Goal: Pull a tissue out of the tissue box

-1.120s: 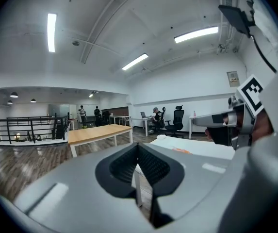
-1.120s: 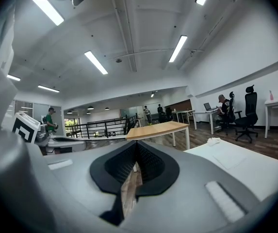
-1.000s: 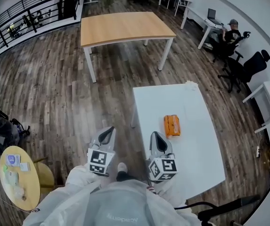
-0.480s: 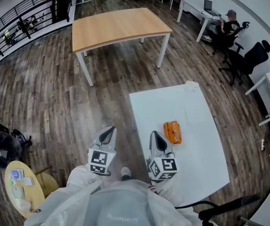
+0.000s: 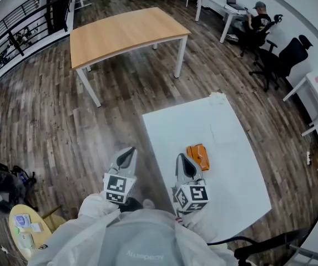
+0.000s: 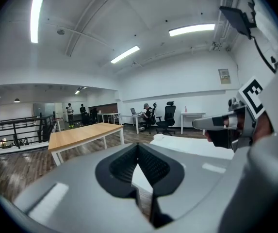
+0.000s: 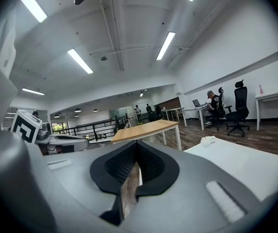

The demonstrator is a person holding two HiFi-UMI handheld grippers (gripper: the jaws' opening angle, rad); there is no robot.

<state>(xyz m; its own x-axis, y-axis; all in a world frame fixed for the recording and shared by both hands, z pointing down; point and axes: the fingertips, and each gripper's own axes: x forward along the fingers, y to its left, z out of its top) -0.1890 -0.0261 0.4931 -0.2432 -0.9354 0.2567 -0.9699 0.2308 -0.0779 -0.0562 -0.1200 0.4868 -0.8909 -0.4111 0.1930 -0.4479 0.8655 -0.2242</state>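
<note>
The orange tissue box (image 5: 198, 157) lies on the white table (image 5: 225, 143), near its left edge. My right gripper (image 5: 182, 159) is held just short and left of the box, over the table's near-left edge, its jaws shut with nothing between them (image 7: 138, 143). Further left, my left gripper (image 5: 129, 152) hangs over the wooden floor, also shut and empty (image 6: 138, 144). Neither gripper view shows the box; each gripper's own body hides it. The left gripper view catches the right gripper (image 6: 224, 125) at its right side.
A crumpled white tissue (image 5: 217, 97) sits at the white table's far end. Beyond stands a wooden table (image 5: 122, 32). A person (image 5: 257, 18) sits at a desk at the back right, with office chairs (image 5: 283, 60) nearby. A small round yellow table (image 5: 28, 229) is at my lower left.
I have walked closer to the white table, so the tissue box now sits nearer my right gripper. Both grippers moved forward together and stayed shut.
</note>
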